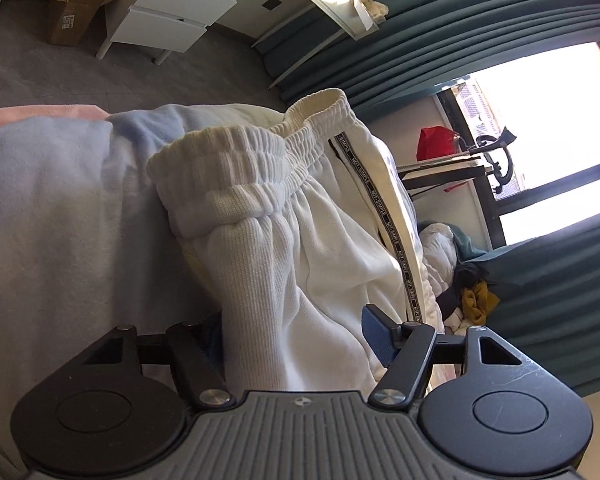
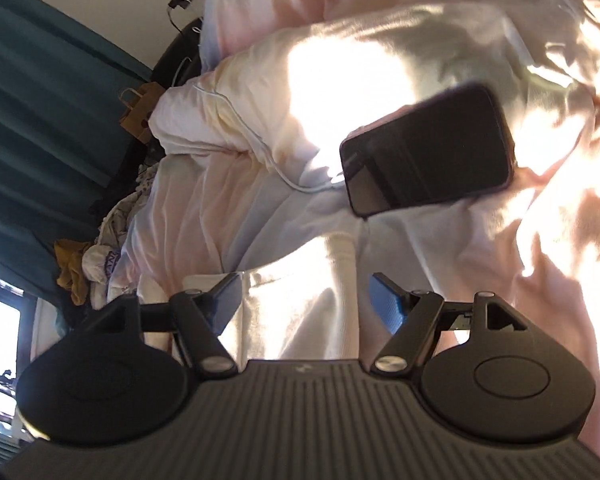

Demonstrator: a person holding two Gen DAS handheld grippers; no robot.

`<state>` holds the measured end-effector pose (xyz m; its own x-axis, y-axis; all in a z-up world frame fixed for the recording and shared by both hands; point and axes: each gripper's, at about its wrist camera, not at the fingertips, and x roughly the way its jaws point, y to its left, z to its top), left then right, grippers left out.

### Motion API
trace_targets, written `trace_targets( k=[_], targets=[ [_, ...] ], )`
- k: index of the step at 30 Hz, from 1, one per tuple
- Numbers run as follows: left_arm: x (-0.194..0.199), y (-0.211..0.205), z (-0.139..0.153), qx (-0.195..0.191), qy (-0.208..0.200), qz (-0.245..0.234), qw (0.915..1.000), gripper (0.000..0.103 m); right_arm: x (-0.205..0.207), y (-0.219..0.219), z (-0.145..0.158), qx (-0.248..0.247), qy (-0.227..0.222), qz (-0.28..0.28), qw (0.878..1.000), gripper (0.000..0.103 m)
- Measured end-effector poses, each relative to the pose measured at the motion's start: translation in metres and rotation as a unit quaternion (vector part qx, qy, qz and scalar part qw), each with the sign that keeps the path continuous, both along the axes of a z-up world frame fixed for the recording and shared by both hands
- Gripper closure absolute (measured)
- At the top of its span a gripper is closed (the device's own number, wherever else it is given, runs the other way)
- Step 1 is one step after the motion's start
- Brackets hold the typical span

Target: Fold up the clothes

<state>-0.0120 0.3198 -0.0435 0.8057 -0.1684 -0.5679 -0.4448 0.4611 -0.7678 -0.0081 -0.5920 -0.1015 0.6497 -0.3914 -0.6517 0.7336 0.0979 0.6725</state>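
Now: both grippers spread wide over white pants on the bed.
Left gripper point(image 1: 296, 336) and right gripper point(image 2: 306, 300) straddle the pants point(image 1: 300, 240), jaws apart; phone point(image 2: 428, 156) lies on the blanket point(image 2: 540, 280).

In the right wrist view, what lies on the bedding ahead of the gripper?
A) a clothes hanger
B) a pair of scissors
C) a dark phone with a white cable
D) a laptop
C: a dark phone rests on the pale bedding, with a white cable running to its end.
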Motion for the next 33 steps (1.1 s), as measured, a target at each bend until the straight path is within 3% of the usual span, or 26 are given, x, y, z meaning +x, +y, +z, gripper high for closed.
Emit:
trace_targets(
  k=[5,8,10,12,13,20,28,33],
  targets=[
    [0.013,-0.005,-0.009,0.038,0.027,0.009,0.9989,0.059,0.012,-0.003,-0.029,0.070,-0.011,0.000,0.998,0.030],
    [0.020,-0.012,-0.008,0.066,0.029,0.010,0.9974,0.061,0.021,0.001,-0.030,0.054,0.002,-0.008,0.998,0.051],
    [0.022,-0.013,-0.007,0.076,0.027,0.012,0.9967,0.063,0.028,0.007,-0.029,0.040,0.018,-0.011,0.999,0.074],
    [0.022,-0.012,-0.007,0.082,0.027,0.015,0.9962,0.070,0.035,0.012,-0.026,0.025,0.028,-0.009,0.999,0.089],
    [0.021,-0.011,-0.006,0.081,0.027,0.018,0.9962,0.075,0.035,0.015,-0.021,0.013,0.024,-0.008,1.000,0.092],
    [0.014,-0.001,-0.006,0.044,0.002,0.030,0.9986,0.088,0.033,0.035,0.016,-0.075,-0.005,-0.004,0.997,0.097],
    [-0.022,0.018,0.013,-0.048,-0.067,0.040,0.9958,0.092,-0.009,0.033,0.044,-0.090,-0.067,-0.039,0.993,0.098],
    [-0.017,0.030,0.037,-0.087,-0.079,0.035,0.9924,0.093,0.003,0.025,0.064,-0.104,-0.081,-0.028,0.991,0.098]
  ],
)
